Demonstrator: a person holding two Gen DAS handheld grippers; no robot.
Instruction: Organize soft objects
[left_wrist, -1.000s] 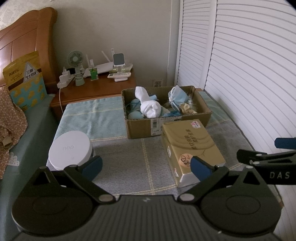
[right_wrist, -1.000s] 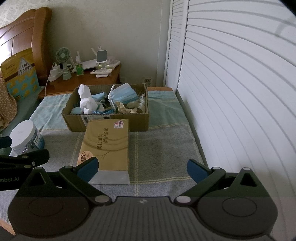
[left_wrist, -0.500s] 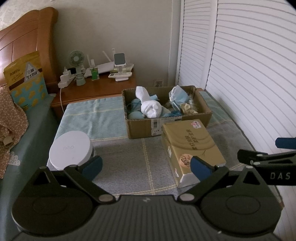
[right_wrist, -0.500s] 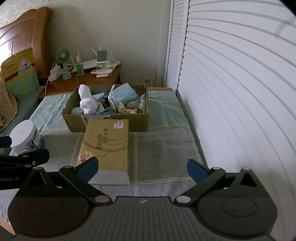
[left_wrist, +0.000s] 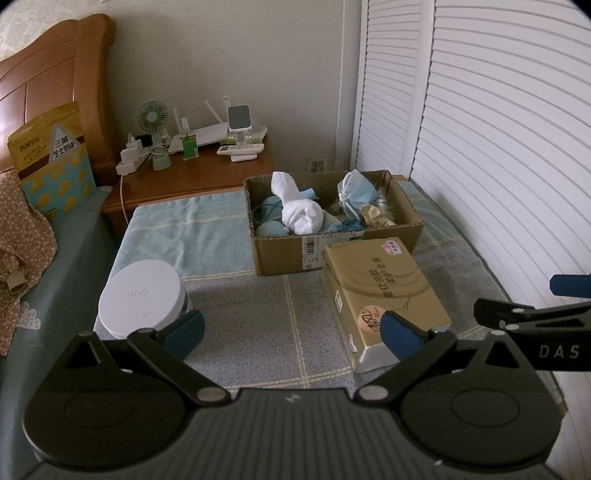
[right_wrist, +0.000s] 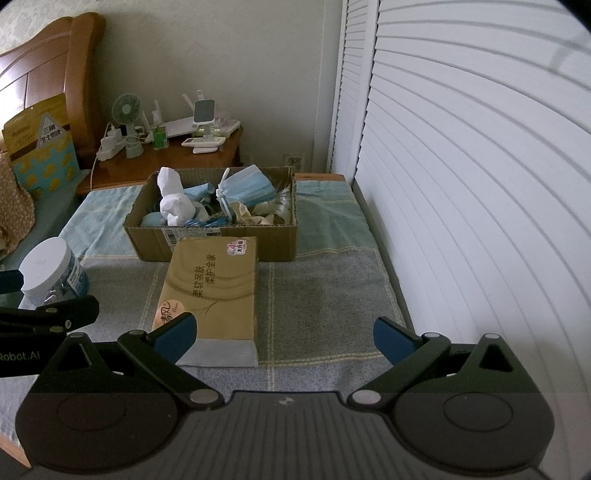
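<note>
Two wrist views differ: only the left one shows the brown floral cloth (left_wrist: 22, 221) on the bed, while the right one shows the white-lidded jar's (right_wrist: 51, 273) clear side. Left gripper (left_wrist: 291, 330) and right gripper (right_wrist: 284, 332) both hang spread, holding nothing. Rolled white sock (left_wrist: 299, 210) and blue masks (right_wrist: 247, 186) lie heaped in the open cardboard box (left_wrist: 280, 254), just behind the golden tissue pack (right_wrist: 214, 288).
</note>
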